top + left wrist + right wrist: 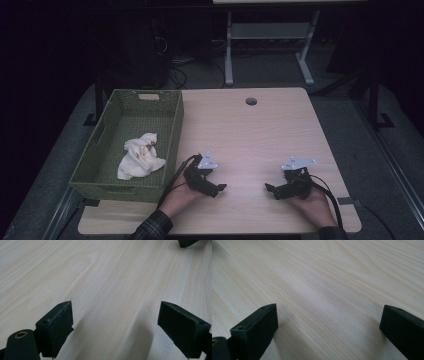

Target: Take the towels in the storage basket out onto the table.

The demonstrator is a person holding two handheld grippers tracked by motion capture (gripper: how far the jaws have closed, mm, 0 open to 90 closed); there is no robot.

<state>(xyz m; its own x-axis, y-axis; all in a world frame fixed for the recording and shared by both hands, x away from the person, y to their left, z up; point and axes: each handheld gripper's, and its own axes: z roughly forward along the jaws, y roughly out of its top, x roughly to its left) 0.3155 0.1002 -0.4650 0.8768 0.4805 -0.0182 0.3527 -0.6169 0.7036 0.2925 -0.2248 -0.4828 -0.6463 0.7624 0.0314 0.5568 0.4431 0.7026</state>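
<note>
Both grippers are held low over the bare table [260,130], near its front edge, and nothing is gripped. The left gripper [220,189] is held with its jaws wide apart, as the left gripper view makes plain [115,322]; the right gripper [270,189] is likewise spread wide, with only wood grain seen between its jaws [328,327]. The two are pointed toward each other and kept well apart.

The cloth [141,156], a crumpled pale rag, is found in the green basket [172,150] at the table's left side, lying on the basket floor toward the near end. It is nearest the left gripper, just over the basket's right wall.

The step in hand is judged to be a reach for the cloth. It is best done with the left gripper: it should be lifted clear of the basket wall first, then turned down over the cloth with the jaws kept spread. A raised fold should be aimed at, so that cloth alone is pinched and the basket's weave is not caught. The jaws should be closed fully before any lift, since loose cloth is likely to slip from a shallow bite. The right gripper is better kept back, clear of the trailing cable [175,177].
</note>
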